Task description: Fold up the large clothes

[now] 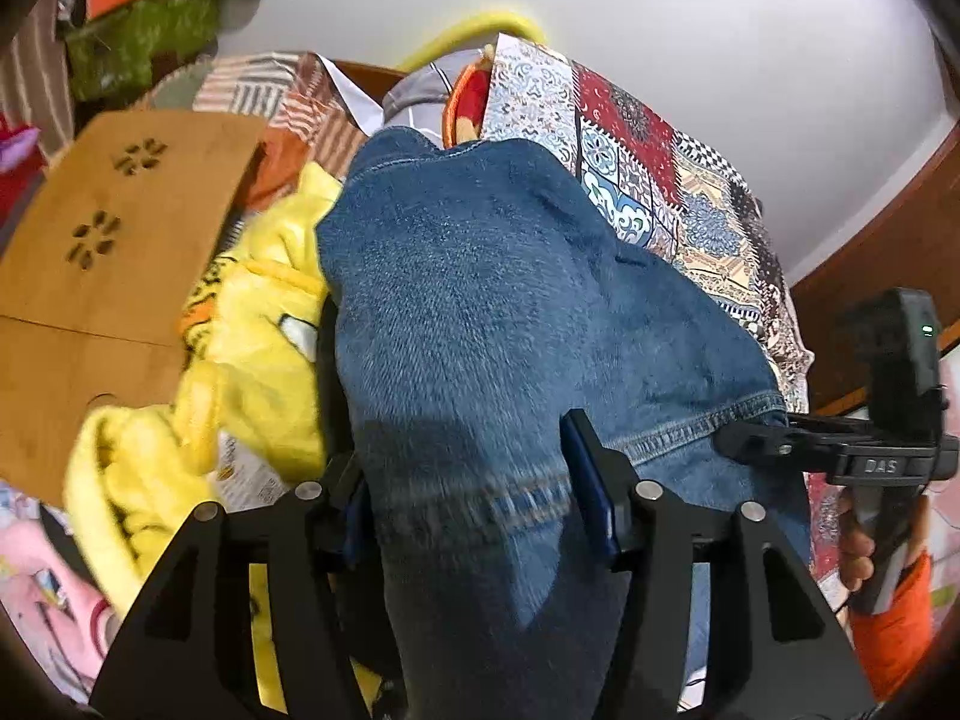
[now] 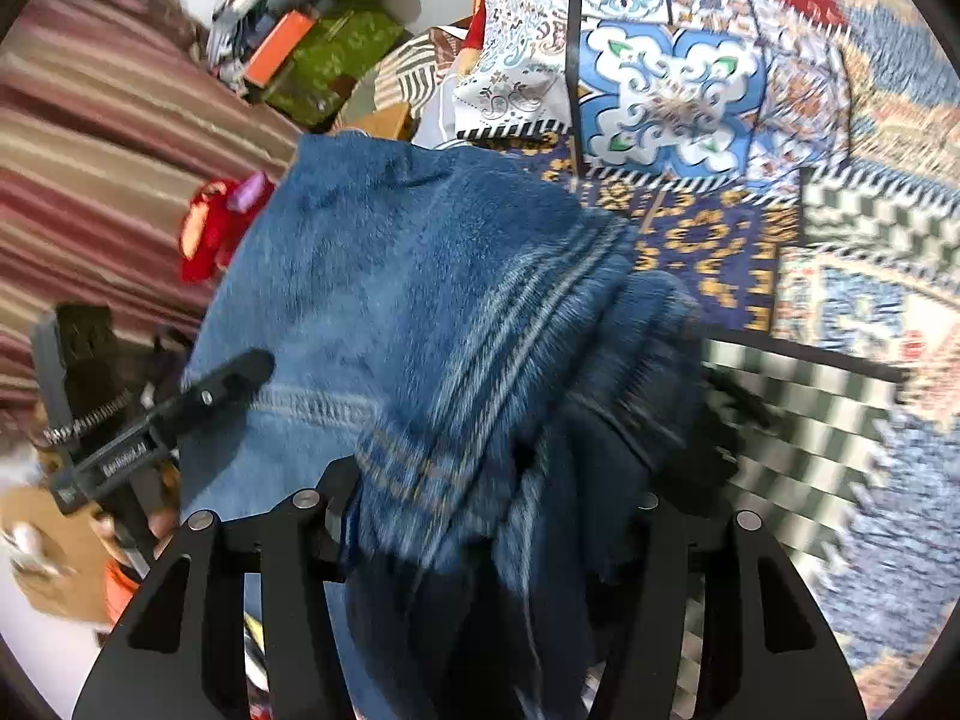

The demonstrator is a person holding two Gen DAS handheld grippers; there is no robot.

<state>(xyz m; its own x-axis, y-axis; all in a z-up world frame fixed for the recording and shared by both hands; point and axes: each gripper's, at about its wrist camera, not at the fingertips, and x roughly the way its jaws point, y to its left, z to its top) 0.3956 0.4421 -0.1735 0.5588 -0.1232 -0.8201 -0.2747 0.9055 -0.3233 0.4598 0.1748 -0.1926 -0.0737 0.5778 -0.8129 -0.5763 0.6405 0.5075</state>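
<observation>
Blue denim jeans lie draped over the patterned bedspread and fill the middle of both views, also seen in the right wrist view. My left gripper is shut on a hemmed end of the jeans, denim bunched between its fingers. My right gripper is shut on a thick bunch of the jeans with a stitched seam. The right gripper also shows in the left wrist view at the denim's hem on the right. The left gripper shows in the right wrist view at the left edge of the denim.
A yellow plush blanket lies left of the jeans, beside a wooden board. A pile of clutter with a green bag sits at the back. A striped cloth hangs at the left. A wooden bed frame is at the right.
</observation>
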